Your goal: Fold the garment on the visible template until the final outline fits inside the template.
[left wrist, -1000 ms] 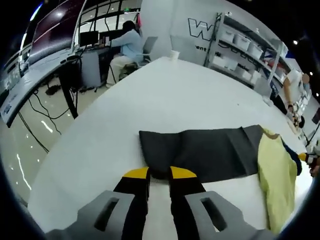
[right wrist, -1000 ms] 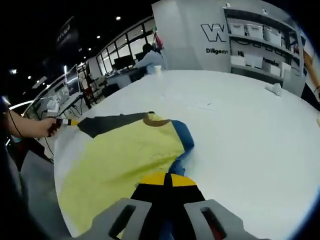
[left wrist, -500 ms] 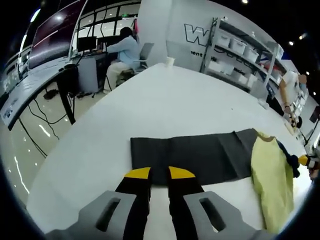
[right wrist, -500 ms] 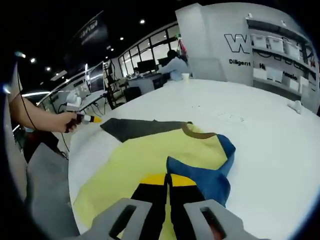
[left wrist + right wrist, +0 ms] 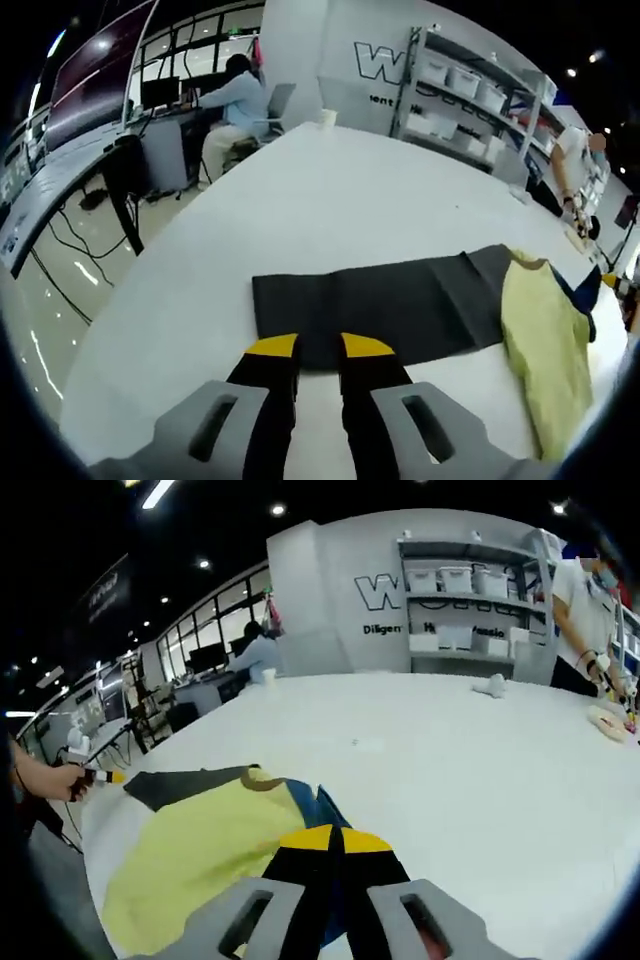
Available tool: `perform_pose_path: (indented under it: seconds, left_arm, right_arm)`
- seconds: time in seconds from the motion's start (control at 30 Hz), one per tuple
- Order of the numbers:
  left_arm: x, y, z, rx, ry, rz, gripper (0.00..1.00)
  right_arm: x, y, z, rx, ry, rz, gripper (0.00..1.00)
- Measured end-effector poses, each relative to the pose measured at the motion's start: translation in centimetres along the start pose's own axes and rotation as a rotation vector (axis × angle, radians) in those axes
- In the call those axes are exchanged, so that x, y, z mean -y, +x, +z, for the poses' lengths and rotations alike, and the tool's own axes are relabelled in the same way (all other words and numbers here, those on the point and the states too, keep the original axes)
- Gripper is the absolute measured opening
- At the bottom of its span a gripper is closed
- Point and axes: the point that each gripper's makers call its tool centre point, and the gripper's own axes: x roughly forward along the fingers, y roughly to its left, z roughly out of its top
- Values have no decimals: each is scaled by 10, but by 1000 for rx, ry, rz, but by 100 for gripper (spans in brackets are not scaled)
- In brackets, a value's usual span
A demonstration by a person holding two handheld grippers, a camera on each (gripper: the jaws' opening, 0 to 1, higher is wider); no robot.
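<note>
A soft yellow garment with blue sleeve and brown collar (image 5: 215, 830) lies on the white desk (image 5: 470, 770), partly covering the flat dark grey rectangular template (image 5: 380, 310). The right gripper (image 5: 329, 838) pinches the blue sleeve, jaws together. The left gripper (image 5: 308, 347) hovers at the template's near edge, jaws narrowly parted.

White table (image 5: 330, 190): dark grey template (image 5: 375, 310) flat ahead of left gripper's jaws; yellow-blue garment (image 5: 210, 845) overlapping template's far end; paper cup (image 5: 326, 117) at far edge.
</note>
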Motion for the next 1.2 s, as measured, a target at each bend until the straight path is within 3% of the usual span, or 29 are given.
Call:
perform_pose_path:
  seconds: [0.13,0.37,0.87,1.2]
  left_arm:
    - [8,-2,1,2,11,-13,14]
    - [18,-4,5,10,26,-31,13]
    - [37,-10,-1,1,69,-70,13]
    - [73,-7,-16,-26,119,-154,15]
  right_arm:
    - [35,-11,1,16,33,-90,0]
    - [77,-32,-3,25,64,-202,0]
    - [135,-59,-22,11,117,-343,0]
    - [162,-81,-40,1,181,-441,0]
